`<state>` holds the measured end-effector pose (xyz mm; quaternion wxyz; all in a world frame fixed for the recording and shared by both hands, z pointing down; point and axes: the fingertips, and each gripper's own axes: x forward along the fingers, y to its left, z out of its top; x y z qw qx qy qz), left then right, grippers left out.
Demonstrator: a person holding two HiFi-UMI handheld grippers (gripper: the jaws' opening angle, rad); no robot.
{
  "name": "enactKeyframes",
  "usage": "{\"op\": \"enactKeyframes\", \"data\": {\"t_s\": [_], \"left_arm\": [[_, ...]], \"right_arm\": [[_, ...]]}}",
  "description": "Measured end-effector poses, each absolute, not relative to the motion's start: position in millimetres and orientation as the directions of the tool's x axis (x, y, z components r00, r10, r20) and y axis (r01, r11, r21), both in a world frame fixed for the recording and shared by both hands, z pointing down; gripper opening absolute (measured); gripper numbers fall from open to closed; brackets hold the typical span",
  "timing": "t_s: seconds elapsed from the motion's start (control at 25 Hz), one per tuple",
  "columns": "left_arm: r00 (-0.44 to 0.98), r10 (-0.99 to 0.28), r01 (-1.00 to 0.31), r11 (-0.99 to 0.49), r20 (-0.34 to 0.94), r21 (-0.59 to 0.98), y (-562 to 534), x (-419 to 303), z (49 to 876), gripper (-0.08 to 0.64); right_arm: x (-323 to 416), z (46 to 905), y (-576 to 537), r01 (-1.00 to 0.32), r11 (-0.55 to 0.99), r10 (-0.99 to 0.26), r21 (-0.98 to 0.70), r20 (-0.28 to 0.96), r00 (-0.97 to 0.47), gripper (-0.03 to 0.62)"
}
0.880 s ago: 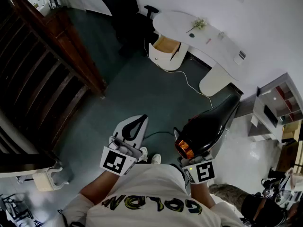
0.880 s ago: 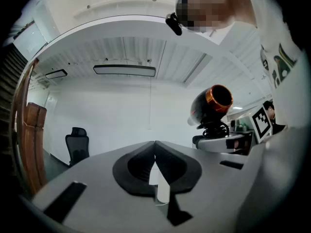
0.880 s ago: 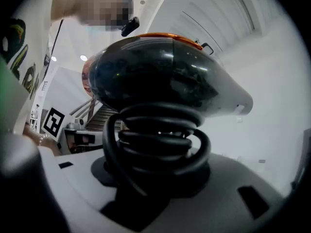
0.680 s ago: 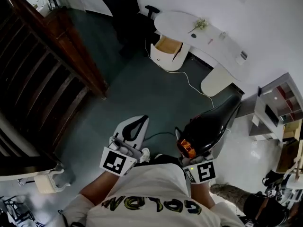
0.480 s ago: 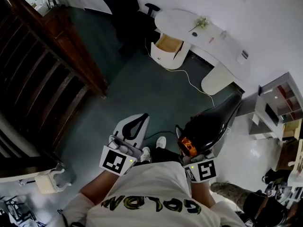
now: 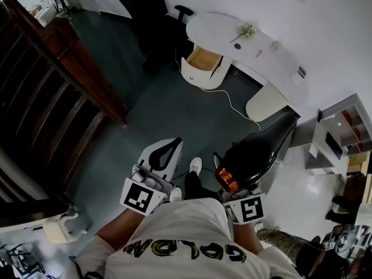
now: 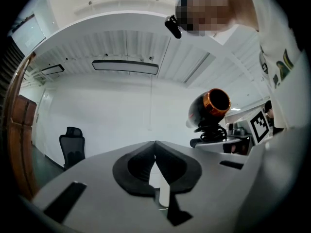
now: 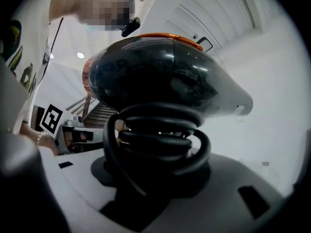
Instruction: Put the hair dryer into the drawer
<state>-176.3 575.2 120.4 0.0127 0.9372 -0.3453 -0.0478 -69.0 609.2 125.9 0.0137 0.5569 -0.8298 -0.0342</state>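
Far across the floor (image 6: 174,112) the drawer (image 6: 203,58) stood open, so I held the hair dryer (image 6: 256,150) by its cord-wrapped handle in the right tongs (image 8: 155,188) for carrying, with the left tongs (image 7: 155,166) pinched together on nothing.

"Where does the hair dryer (image 6: 256,150) sit?"

"Between the jaws of the right gripper (image 8: 155,181), just right of the left gripper (image 6: 172,146)."

"And the drawer (image 6: 203,57)?"

"Well ahead of both grippers, under the desk's (image 6: 261,54) left end. An office chair (image 6: 154,10) stands beyond it to the left, and a cable (image 6: 232,100) lies on the floor between. The stair railing (image 6: 58,92) is left of the left gripper, and the shelves (image 6: 343,132) are right of the right one."
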Motion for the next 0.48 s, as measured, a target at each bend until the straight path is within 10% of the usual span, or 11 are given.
{"op": "enactKeyframes", "data": {"t_s": [0.48], "left_arm": [[0.747, -0.660, -0.660, -0.750, -0.078, 0.032, 455, -95, 111, 0.012]], "right_arm": [[10, 122, 496, -0.913, 0.399, -0.916, 0.082, -0.012, -0.401, 0.225]]}}
